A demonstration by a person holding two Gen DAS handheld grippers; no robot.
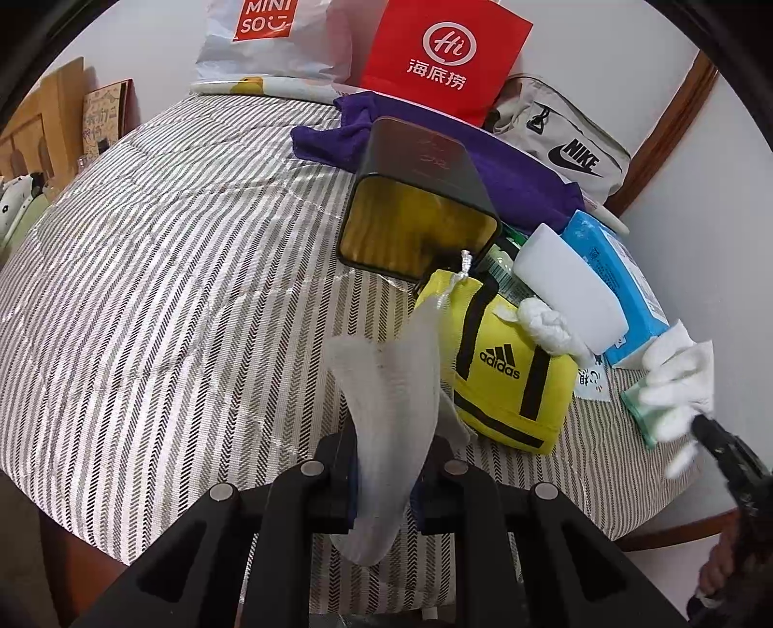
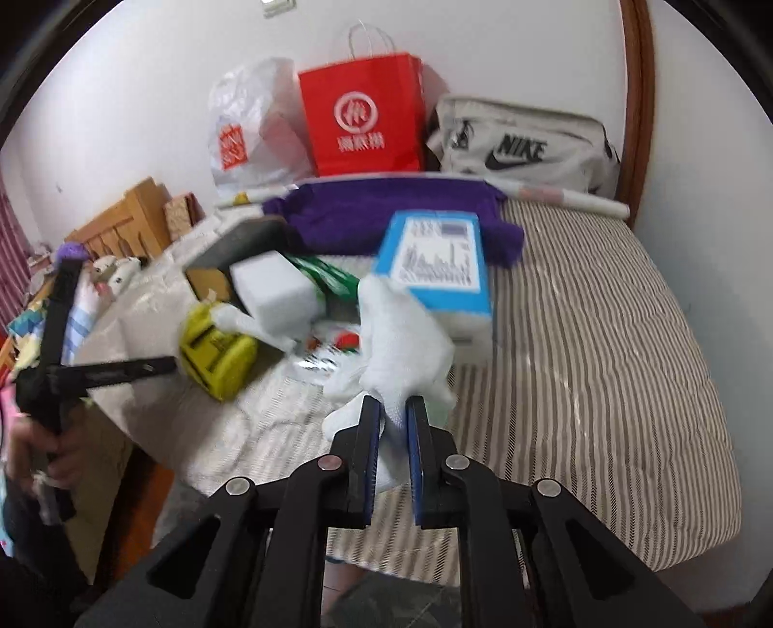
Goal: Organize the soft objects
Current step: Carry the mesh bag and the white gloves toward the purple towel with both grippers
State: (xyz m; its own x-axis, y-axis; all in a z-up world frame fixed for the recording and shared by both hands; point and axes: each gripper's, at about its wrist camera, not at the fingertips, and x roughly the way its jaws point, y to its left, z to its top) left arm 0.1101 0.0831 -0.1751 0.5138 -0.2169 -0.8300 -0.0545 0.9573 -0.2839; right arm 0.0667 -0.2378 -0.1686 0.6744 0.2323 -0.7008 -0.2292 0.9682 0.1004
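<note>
My left gripper (image 1: 386, 463) is shut on a grey-white mesh pouch (image 1: 391, 401) with a drawstring and holds it above the striped bed (image 1: 145, 290). My right gripper (image 2: 392, 415) is shut on a white cloth (image 2: 401, 338) and holds it above the bed; the cloth also shows at the right of the left wrist view (image 1: 676, 381). A yellow Adidas bag (image 1: 507, 372) lies beside a black bin (image 1: 420, 203) tipped on its side, its yellow inside facing me. A rolled white sock (image 1: 551, 323) rests on the yellow bag. A purple towel (image 1: 435, 145) lies behind the bin.
A white foam block (image 1: 570, 290) and a blue tissue box (image 1: 623, 280) lie right of the bin. A red paper bag (image 1: 444, 53), a white Miniso bag (image 1: 270, 38) and a grey Nike bag (image 1: 560, 140) stand by the wall. A wooden headboard (image 2: 125, 217) is left.
</note>
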